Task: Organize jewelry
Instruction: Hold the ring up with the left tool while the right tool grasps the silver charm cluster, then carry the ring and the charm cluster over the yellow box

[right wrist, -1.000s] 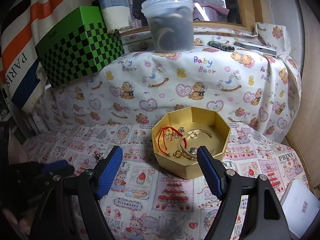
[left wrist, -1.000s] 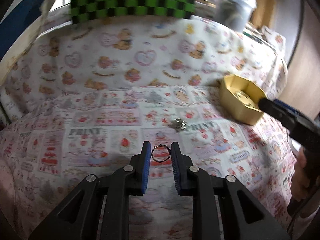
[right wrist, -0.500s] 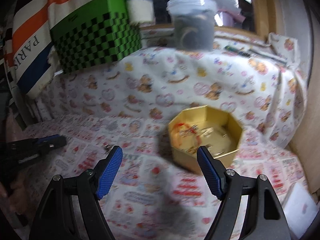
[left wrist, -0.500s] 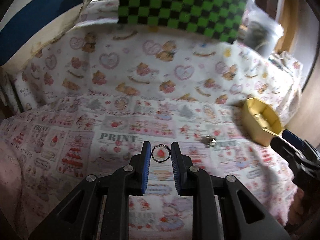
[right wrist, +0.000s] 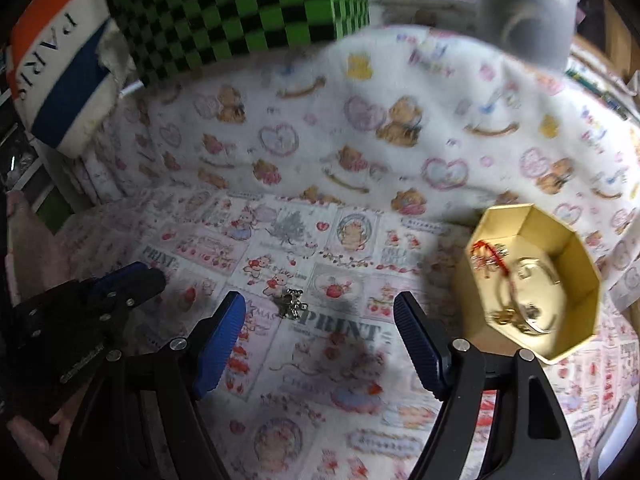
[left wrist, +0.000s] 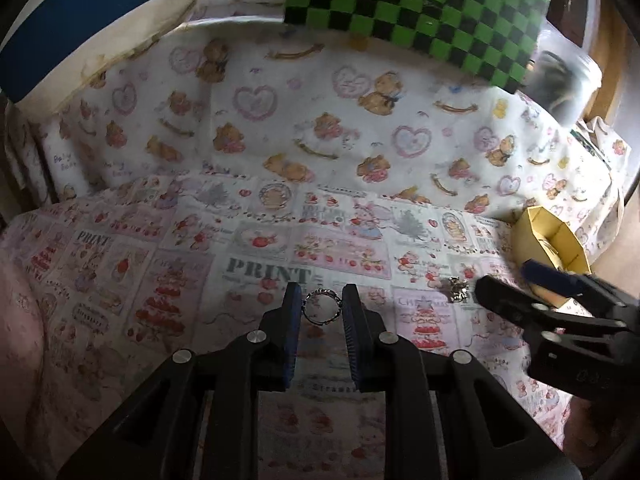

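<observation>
Silver, a thin beaded ring (left wrist: 321,311), clamped upright between the blue pads of my left gripper (left wrist: 321,312), jaws narrow on it, carried above the middle of the printed cloth (left wrist: 256,264). Second loose item: a small silver charm cluster (right wrist: 291,302) lying on the cloth just ahead of my right gripper (right wrist: 320,322), nearer its left finger; those jaws stand wide with nothing between them, and they have just been closing a little. Container: gold octagonal box (right wrist: 576,280), open-topped, sitting toward the right edge of the cloth, well apart from the ring. Contents, blurred: a red cord piece (right wrist: 490,254), a silver bangle or hoop, some gold and silver bits at the near wall; I cannot count them. State of the job, as I judge it: well along, several pieces already boxed, two left outside, one in my left grip and one on the cloth. Behind: bear-print blanket (right wrist: 360,140) draped over a ledge, green checked box (right wrist: 240,12), clear lidded tub (right wrist: 528,12), contents indistinct.
</observation>
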Available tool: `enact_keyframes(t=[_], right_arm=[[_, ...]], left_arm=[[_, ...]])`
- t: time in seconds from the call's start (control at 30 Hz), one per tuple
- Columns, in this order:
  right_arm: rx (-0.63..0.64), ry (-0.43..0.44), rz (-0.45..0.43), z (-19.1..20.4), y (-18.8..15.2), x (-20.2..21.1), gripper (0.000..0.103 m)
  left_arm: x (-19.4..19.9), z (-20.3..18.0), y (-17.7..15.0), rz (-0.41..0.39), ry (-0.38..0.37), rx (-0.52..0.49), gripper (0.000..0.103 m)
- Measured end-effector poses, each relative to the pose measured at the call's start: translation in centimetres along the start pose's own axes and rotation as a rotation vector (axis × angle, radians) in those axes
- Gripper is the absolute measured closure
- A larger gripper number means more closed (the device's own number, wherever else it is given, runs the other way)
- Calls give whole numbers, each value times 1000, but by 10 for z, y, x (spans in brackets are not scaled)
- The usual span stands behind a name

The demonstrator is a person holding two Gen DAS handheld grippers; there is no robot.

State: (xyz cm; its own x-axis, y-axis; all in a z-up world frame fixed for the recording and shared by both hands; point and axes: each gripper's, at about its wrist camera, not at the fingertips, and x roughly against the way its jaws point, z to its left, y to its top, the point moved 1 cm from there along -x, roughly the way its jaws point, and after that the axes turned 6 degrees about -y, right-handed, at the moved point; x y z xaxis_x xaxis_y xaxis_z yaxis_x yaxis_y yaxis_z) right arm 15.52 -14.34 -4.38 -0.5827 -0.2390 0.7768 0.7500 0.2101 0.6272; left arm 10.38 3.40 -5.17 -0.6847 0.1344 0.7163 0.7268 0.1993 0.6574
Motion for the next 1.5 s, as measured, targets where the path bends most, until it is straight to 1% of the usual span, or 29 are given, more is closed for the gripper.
enact_keyframes(t=[0.03,0.07,0.13,0.23,0.3,0.33,0.37,0.4,0.47,0.57,0.7,0.8,0.83,0.93,1.03,1.1,1.17,1.23,1.3,1.37,1.4,1.5], right_arm=[[-4,5,20,0,0,-7,39],[-9,13,32,1,1,-11,45],[6,11,32,4,1,-15,49],[56,-11,13,14,-1,-17,49],[90,-21,20,22,-4,-21,52],[103,-28,27,25,-6,-23,60],[117,-38,28,27,-7,-24,64],[128,-49,13,30,-8,-23,66],[156,-72,6,34,-10,-22,82],[159,-96,-3,34,-15,-17,83],[174,-82,-21,26,-31,0,83],[170,-44,-57,17,-43,21,83],[164,-32,-69,16,-40,20,83],[128,3,-120,-2,-46,41,83],[75,2,-166,-13,-49,58,83],[57,28,-203,-18,-48,71,83],[34,47,-252,-24,-45,87,83],[11,60,-292,-32,-43,100,83],[2,50,-320,-36,-43,105,83],[-11,29,-343,-42,-44,110,83],[-24,36,-345,-45,-44,113,83],[-51,37,-366,-52,-45,124,83]], left_arm=[[2,1,0,-6,-2,6,83],[4,2,0,-12,-4,10,83],[6,2,1,-19,-9,10,83],[6,1,2,-16,-9,7,83],[7,-1,2,-16,-8,6,83],[7,-1,2,-16,-9,6,83],[8,-1,2,-17,-12,7,83],[10,-2,2,-21,-15,8,83],[10,-3,2,-27,-8,3,83],[11,-4,2,-25,-12,4,83],[13,-7,2,-35,-15,-6,83],[16,-10,2,-44,-20,-13,83],[18,-11,1,-50,-21,-18,83],[24,-16,1,-73,-19,-36,83],[37,-22,0,-129,-36,-42,83],[52,-30,0,-185,-64,-73,83],[64,-39,-2,-239,-67,-113,83],[71,-47,-4,-268,-86,-141,83],[78,-54,-5,-298,-103,-153,83],[85,-61,-9,-345,-94,-180,83],[88,-66,-11,-366,-90,-201,83],[90,-71,-13,-372,-106,-208,83]])
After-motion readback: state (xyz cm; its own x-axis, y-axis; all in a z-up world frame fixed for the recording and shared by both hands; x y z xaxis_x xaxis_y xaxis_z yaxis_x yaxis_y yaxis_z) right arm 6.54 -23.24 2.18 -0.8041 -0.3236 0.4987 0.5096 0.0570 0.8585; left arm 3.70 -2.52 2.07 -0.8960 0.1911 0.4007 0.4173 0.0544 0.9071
